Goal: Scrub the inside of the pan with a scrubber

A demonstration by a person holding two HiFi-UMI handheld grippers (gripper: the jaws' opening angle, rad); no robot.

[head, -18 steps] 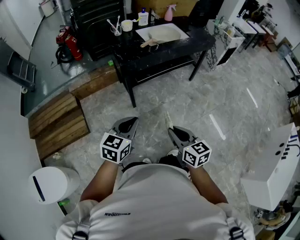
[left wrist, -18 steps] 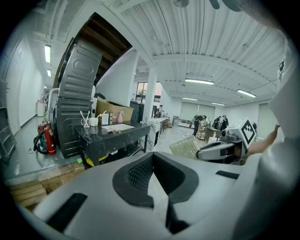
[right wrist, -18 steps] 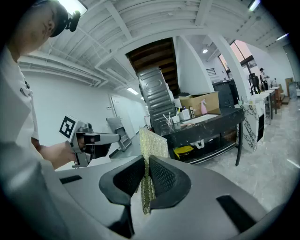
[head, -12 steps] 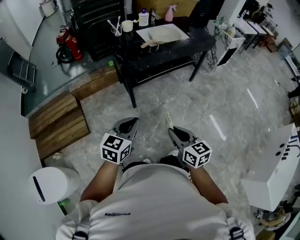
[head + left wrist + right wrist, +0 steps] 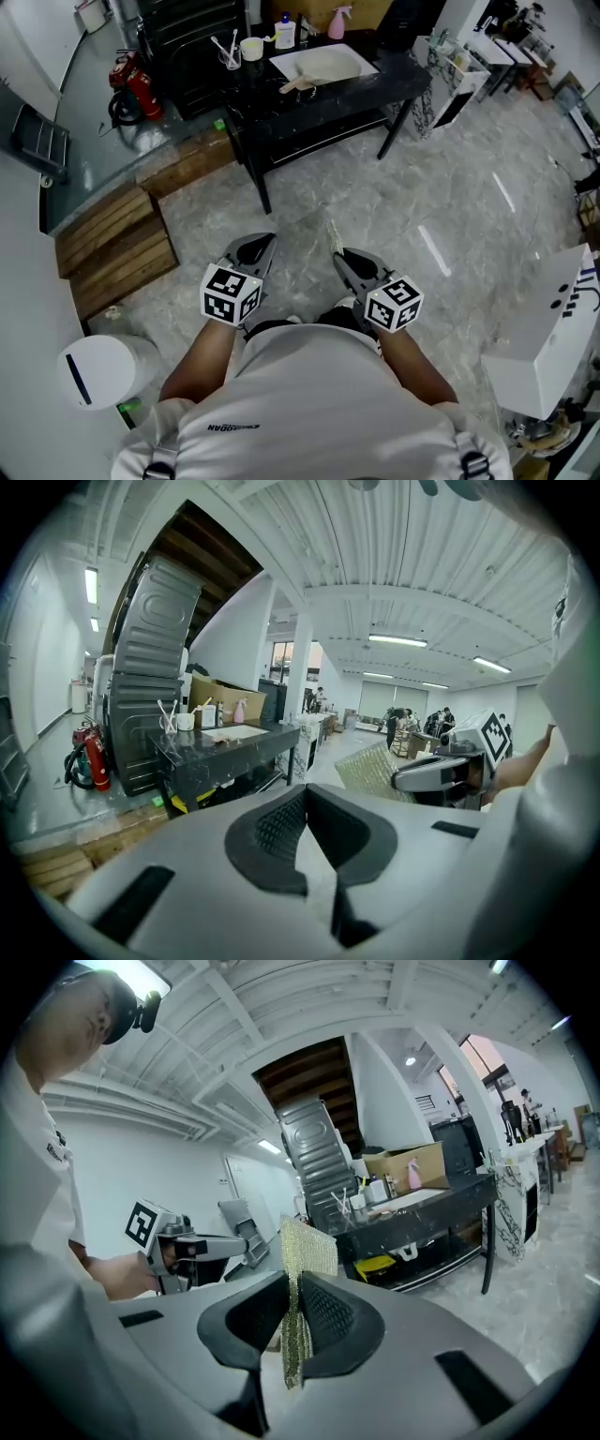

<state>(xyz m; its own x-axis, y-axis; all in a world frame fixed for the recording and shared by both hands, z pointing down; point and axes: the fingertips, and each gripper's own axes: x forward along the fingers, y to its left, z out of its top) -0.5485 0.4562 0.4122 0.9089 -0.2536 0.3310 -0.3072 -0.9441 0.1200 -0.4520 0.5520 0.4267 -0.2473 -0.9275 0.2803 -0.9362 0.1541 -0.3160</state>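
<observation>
Right gripper [image 5: 292,1321] is clenched on the gold-green woven mesh scrubber [image 5: 300,1241]. The sheet stands edge-up between the pads, its free end toward 12 o'clock. Left gripper [image 5: 305,827] is pressed closed with nothing in it.

What looks like the pale rectangular pan [image 5: 328,64] lies on the black stone-topped table [image 5: 375,89], at 12 o'clock and well apart from both grippers.

Step, as judged: approach, with scrubbing not begun. The next move calls for walking up to the table, steadying the pan with the left gripper, and pressing the scrubber flat onto the inner floor.

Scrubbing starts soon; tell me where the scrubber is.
In the right gripper view, the scrubber is clamped upright in the right gripper, well short of the black table.
</observation>
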